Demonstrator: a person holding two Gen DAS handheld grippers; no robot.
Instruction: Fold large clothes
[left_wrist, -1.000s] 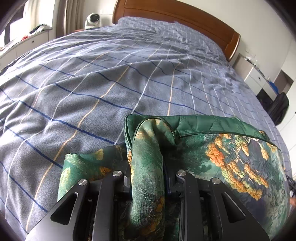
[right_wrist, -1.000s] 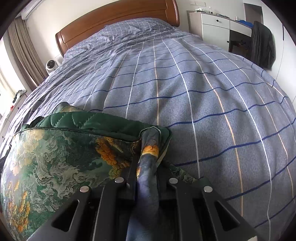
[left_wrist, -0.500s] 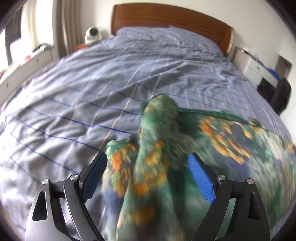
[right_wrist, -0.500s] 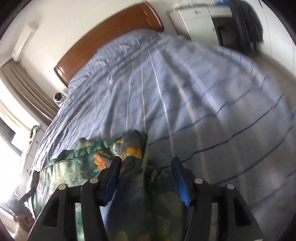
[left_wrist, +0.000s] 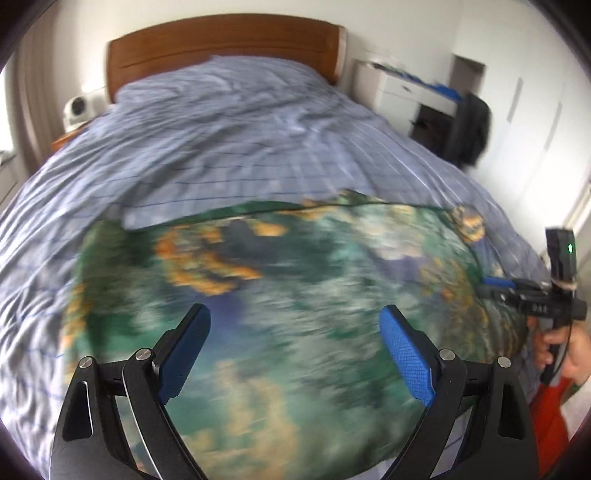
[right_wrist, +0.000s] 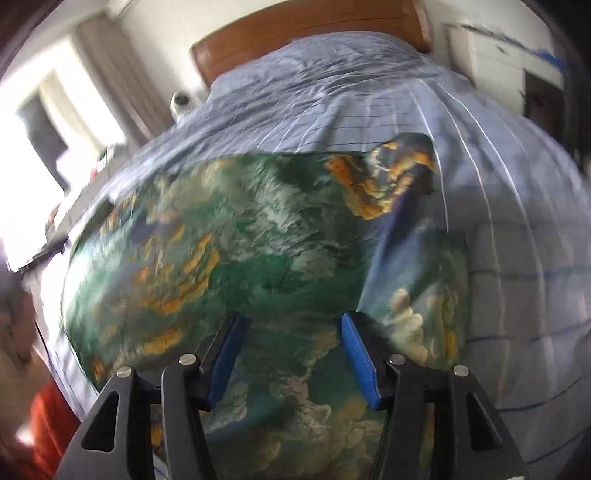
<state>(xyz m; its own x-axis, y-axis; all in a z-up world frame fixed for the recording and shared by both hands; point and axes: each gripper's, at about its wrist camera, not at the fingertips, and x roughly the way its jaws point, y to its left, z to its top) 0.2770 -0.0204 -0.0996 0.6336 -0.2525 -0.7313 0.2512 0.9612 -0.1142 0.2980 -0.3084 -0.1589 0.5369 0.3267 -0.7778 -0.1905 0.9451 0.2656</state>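
Observation:
A large green garment with orange and white print (left_wrist: 295, 280) lies spread and folded over on the blue checked bed; it also shows in the right wrist view (right_wrist: 240, 258). My left gripper (left_wrist: 295, 332) is open and empty, held above the cloth's near part. My right gripper (right_wrist: 291, 336) is open and empty above the cloth near its right side, where a blue-lined flap (right_wrist: 402, 236) is turned over. The right gripper also shows at the right edge of the left wrist view (left_wrist: 535, 295), held in a hand. Both views are motion-blurred.
The bed (left_wrist: 229, 140) has a wooden headboard (left_wrist: 221, 48) at the far end. A white dresser (left_wrist: 402, 92) and a dark garment on a chair (left_wrist: 469, 133) stand at the right. A small white device (left_wrist: 75, 110) sits left of the headboard. A bright window (right_wrist: 33, 177) is at the left.
Both grippers opened and let go of the bunched cloth, then pulled back and up. The garment now lies spread flat on the bed.

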